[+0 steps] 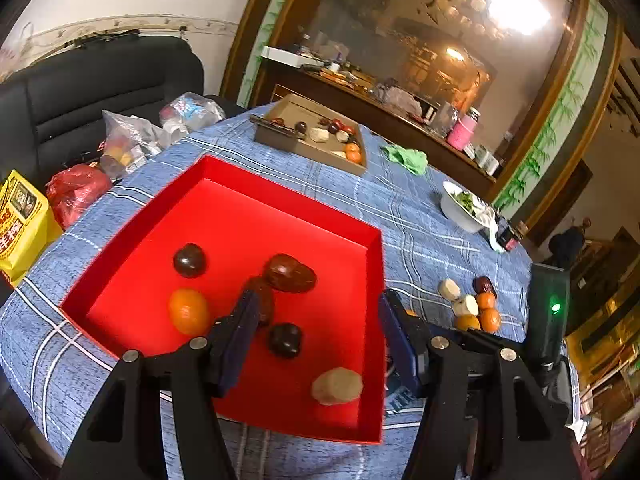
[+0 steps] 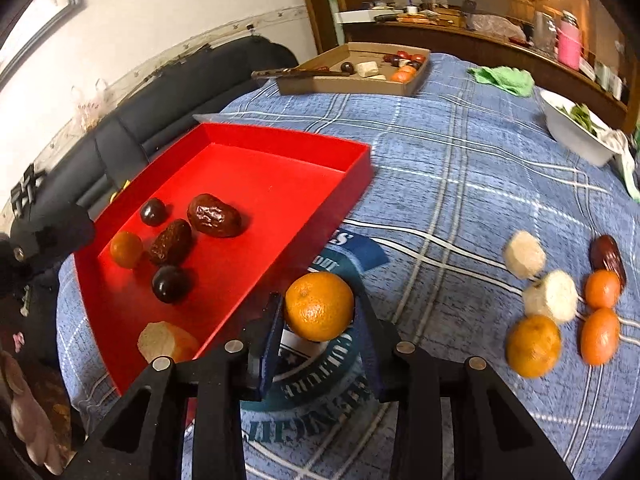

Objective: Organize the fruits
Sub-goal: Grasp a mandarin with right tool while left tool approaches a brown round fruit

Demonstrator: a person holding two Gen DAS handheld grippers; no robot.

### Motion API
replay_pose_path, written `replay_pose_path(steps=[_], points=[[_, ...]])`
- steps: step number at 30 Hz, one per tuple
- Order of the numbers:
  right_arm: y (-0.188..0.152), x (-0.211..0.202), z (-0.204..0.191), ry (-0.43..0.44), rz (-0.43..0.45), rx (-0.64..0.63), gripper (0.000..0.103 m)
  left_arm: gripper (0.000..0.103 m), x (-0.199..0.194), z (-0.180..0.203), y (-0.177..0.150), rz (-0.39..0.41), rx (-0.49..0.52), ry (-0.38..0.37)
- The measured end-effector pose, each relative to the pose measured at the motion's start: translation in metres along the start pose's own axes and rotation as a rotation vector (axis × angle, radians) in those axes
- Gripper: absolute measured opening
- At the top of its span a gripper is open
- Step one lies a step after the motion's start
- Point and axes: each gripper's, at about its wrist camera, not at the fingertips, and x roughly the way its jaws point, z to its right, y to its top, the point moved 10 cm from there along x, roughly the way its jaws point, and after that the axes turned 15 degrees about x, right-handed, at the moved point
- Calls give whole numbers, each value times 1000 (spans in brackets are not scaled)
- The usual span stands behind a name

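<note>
- Six pieces of fruit can be counted in the shallow red cardboard tray (image 2: 316, 152): two round dark plums (image 2: 153, 211), two wrinkled brown dates (image 2: 214, 216), a small orange mandarin (image 2: 126, 249) and a pale peeled chunk (image 2: 166, 342) near the front corner.
- One date is partly covered by the left gripper's finger in the left wrist view, so its shape is only clear from the right wrist view.
- The left gripper (image 1: 316, 320) is held spread wide over the tray, nothing between its blue pads.
- The right gripper (image 2: 318, 322) is clamped on a round orange mandarin (image 2: 319, 306), held just outside the tray's right wall, above a printed blue logo on the cloth; the lettering is half hidden and can't really be read.
- Right of that, a loose bunch of fruit (image 2: 560, 300) is left on the cloth: three oranges, two pale peeled chunks and one dark date, some touching. The edges are smeared by blur.
- Everything is set on a table covered with a blue plaid tablecloth (image 2: 460, 168).
- Further back, a flat brown cardboard box (image 2: 356, 80) with more fruit, a crumpled green cloth (image 2: 504, 78) and a white bowl of greens (image 2: 572, 132), cut off at the frame edge.
- A black sofa (image 1: 100, 92) with plastic bags is seen behind the table, plus a wood-framed mirror (image 1: 420, 40) washed out by lamp glare.
</note>
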Motion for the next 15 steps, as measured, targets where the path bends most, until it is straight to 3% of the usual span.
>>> replay_pose_path(steps=[6, 15], points=[[-4, -50, 42, -12, 65, 87, 38, 61, 20, 57, -1, -46, 106, -88], [-21, -104, 149, -144, 130, 264, 38, 61, 86, 156, -15, -151, 292, -200]])
